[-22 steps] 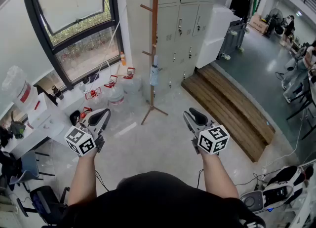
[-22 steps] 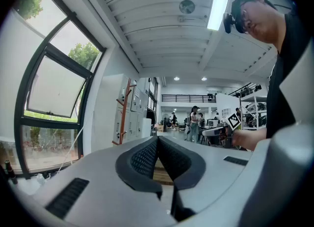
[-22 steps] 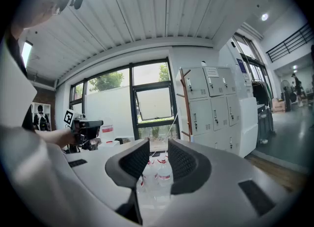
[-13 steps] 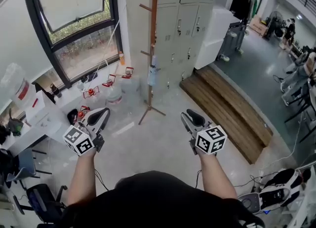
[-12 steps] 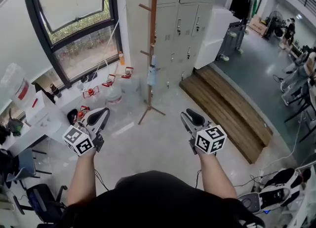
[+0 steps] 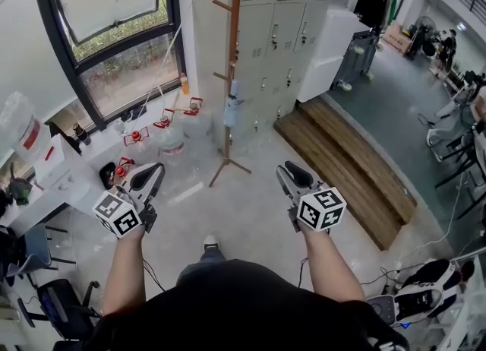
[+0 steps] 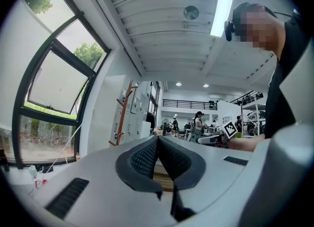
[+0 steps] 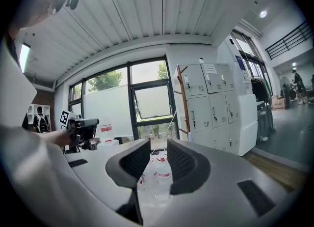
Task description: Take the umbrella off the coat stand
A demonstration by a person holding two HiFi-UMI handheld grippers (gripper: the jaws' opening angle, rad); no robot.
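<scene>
**Head view.** The coat stand (image 6: 234,53) rises at upper centre, with its feet on the pale floor (image 6: 243,220). The folded light-blue umbrella (image 6: 230,111) hangs on the stand's pole about halfway up, close against it. The left gripper (image 6: 149,172) and the right gripper (image 6: 291,170) are held side by side at mid-frame, well apart from the stand and from each other. Only open floor lies between them and the stand's feet.

**Boundaries.**
- Grey lockers (image 6: 288,7) stand just behind the stand.
- A black-framed window (image 6: 114,30) fills the upper left.
- Water bottles (image 6: 168,138) with red caps stand on the floor under the window, left of the stand's feet.
- A wooden step (image 6: 357,167) runs diagonally at the right.

**Left gripper view.** This view settles what the head view does not: the fingers (image 7: 144,157) are pressed together at the tips, with nothing between them. The stand shows far off at left.

**Right gripper view.** The fingers (image 8: 182,162) are spread and grip nothing. The water bottles show through the gap, far beyond it. The stand, lockers and window stand in the background, and the left gripper shows at the left edge. The umbrella cannot be made out in either gripper view.
</scene>
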